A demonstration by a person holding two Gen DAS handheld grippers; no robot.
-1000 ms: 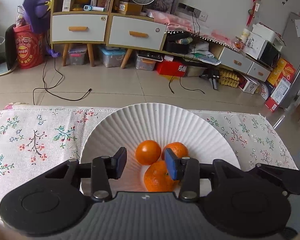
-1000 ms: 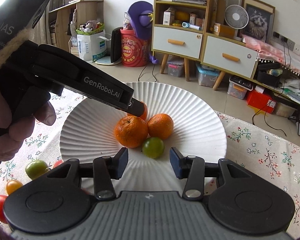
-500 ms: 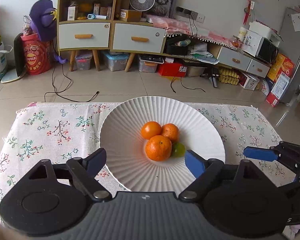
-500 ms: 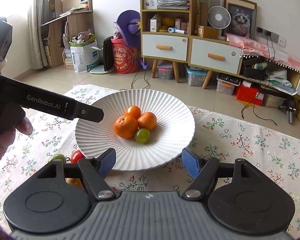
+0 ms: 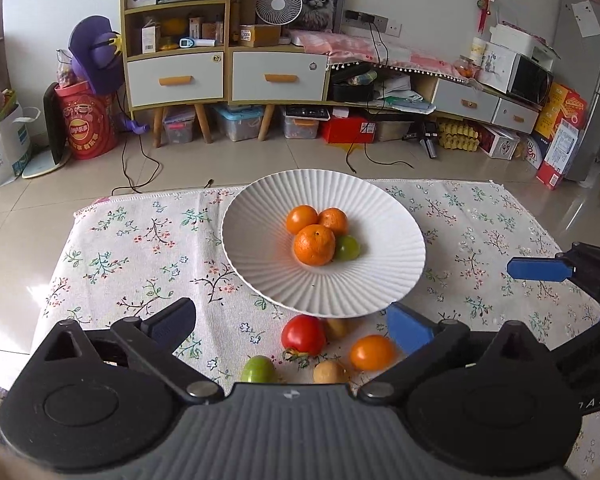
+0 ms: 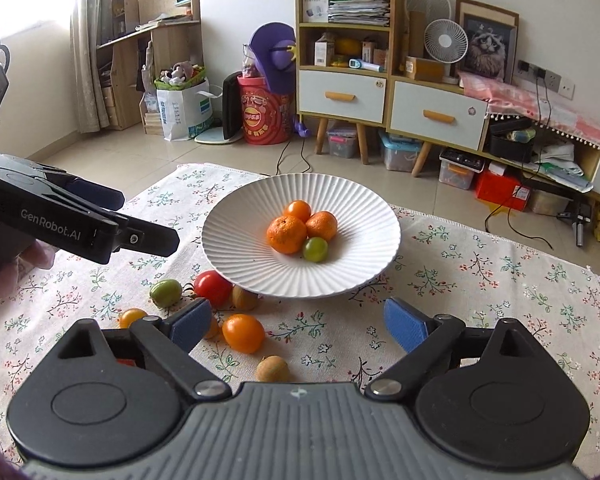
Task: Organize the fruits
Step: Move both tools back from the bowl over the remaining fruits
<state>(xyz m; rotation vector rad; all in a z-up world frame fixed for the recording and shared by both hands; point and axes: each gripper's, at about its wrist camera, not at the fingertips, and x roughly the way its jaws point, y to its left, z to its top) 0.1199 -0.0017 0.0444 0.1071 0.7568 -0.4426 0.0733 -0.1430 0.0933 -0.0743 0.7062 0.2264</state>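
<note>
Both tongs are empty and opening: the left tongs (image 5: 290,326) spread wide above the loose fruit, the right tongs (image 6: 296,326) likewise, nothing between either pair. Judging by that, the work sits between picks, with a fresh fruit to be chosen. Just ahead of the left tongs lie a red tomato (image 5: 303,334), an orange tomato (image 5: 371,352) and a green fruit (image 5: 259,369) on the tabletop (image 5: 140,248), beside the near rim of the white plate (image 5: 260,272), which already holds three oranges (image 5: 314,244) and a green one. Next should come lowering over one loose fruit and closing gently.
</note>
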